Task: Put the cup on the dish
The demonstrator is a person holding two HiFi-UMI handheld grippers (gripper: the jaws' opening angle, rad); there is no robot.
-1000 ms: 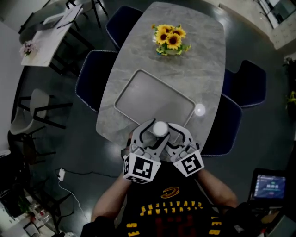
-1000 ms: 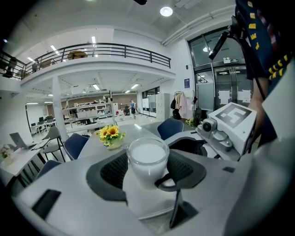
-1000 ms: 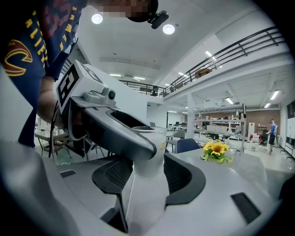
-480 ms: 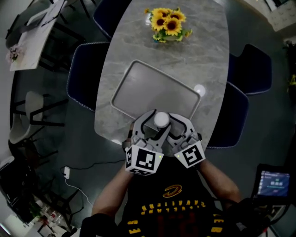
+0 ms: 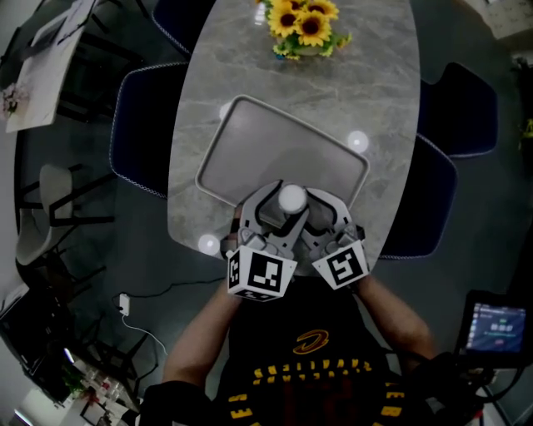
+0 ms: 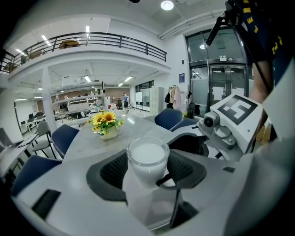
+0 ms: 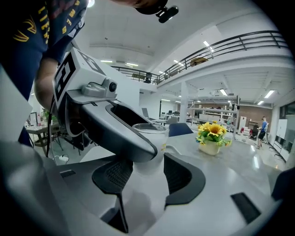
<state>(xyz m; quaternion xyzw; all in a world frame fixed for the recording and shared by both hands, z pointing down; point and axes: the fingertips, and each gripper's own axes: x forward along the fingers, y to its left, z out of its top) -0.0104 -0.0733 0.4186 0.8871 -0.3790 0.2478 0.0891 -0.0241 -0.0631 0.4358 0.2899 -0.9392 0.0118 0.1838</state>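
Note:
A white cup hangs over the near rim of the grey tray-like dish on the marble table. Both grippers meet at it, held close together in front of the person. My left gripper comes in from the left, and its dark pads press the cup on both sides. My right gripper comes in from the right. In the right gripper view the cup sits between that gripper's pads, partly hidden by the left gripper's jaw crossing in front. The cup's base is hidden.
A pot of sunflowers stands at the table's far end, also visible as the sunflowers beyond the cup. Dark blue chairs stand on the left and right. A cable lies on the floor at the left.
Both grippers have carried the cup a little forward, from the table's near edge to over the dish's near rim. The head view has shifted, so the table sits higher in it.

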